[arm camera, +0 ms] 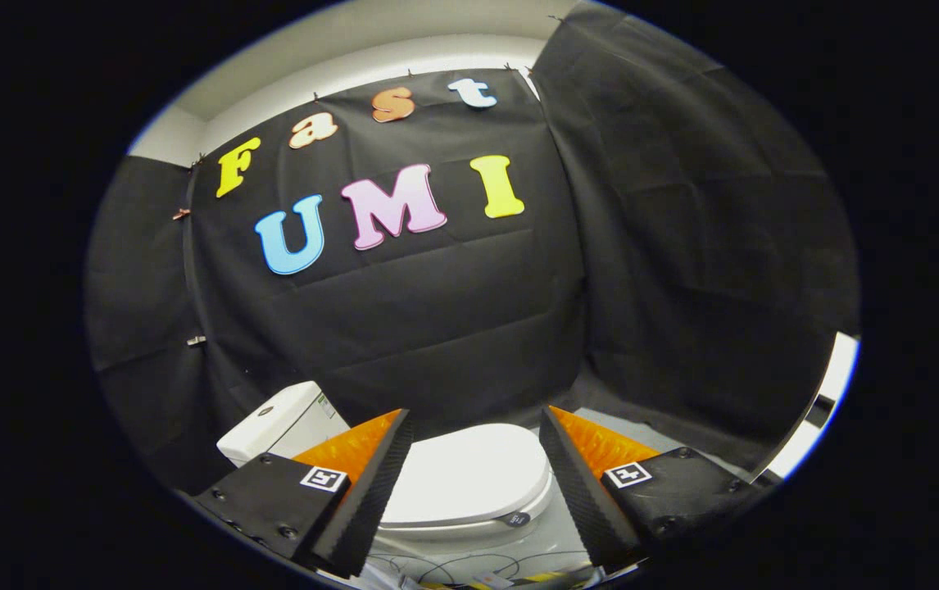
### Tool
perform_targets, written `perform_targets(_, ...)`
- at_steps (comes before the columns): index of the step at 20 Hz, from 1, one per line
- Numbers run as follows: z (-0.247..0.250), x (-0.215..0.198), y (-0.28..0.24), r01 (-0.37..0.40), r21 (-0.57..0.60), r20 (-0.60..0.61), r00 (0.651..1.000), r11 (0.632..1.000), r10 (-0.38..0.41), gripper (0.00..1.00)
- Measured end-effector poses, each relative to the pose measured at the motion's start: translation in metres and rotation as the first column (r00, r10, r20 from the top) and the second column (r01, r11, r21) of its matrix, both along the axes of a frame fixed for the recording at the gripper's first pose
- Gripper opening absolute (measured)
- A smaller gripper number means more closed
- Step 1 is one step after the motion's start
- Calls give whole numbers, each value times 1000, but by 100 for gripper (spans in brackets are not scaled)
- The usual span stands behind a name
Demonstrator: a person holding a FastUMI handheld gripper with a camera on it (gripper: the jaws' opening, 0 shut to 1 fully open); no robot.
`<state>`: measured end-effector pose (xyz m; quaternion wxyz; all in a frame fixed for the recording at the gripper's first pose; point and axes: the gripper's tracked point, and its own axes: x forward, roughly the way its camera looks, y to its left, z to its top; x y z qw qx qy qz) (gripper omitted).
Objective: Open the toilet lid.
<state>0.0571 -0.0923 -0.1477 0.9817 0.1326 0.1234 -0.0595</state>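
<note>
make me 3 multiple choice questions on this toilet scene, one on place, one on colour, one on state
1. Where is the toilet lid relative to the gripper?
A. seen between and beyond its fingers
B. clamped by both fingers
C. behind the tank

2. What colour is the tank?
A. blue
B. white
C. black

3. What state is the lid in?
A. raised upright
B. removed
C. down, closed

Answers: 1 A, the lid shows in the gap between the spread fingers, untouched. 2 B, the tank is white like the lid. 3 C, the lid lies flat over the seat.
</note>
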Motion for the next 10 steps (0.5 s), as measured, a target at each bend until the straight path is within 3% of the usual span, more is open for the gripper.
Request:
perform_targets(9, -124, 35, -29, 50, 256, -165, 986, 965, -7, 96)
perform_targets(10, -141, 39, -30, 59, 289, -186, 983, 955, -4, 91)
